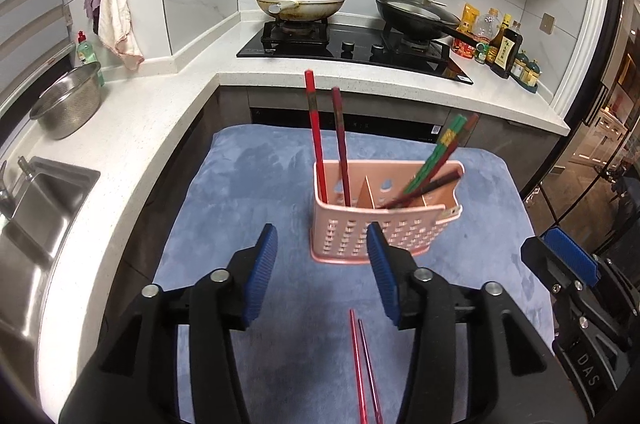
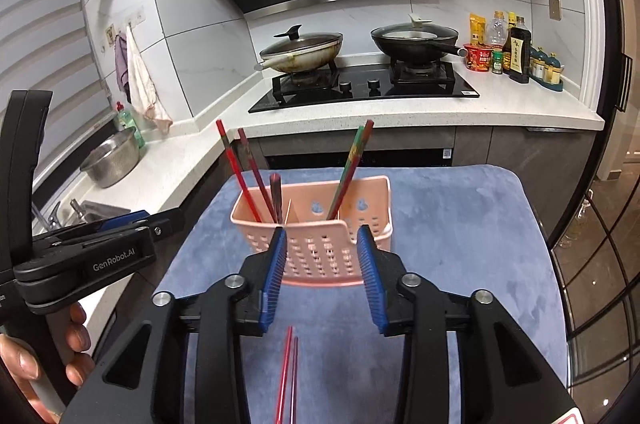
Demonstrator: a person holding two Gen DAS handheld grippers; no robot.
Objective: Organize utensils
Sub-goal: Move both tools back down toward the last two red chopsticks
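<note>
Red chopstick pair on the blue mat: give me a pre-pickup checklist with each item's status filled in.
1. Pair of red chopsticks lying free on the blue velvet mat, nothing on top: ok.
2. Left tongs open and empty: ok.
3. Right tongs open and empty: ok.
4. Pink perforated plastic utensil holder standing upright on the mat: ok.
5. Room left in the holder's compartments: ok; red chopsticks stand at one end and green-and-red ones lean at the other.
6. Near ends of the pair on the mat: cannot tell, cut off by the frame edge.
</note>
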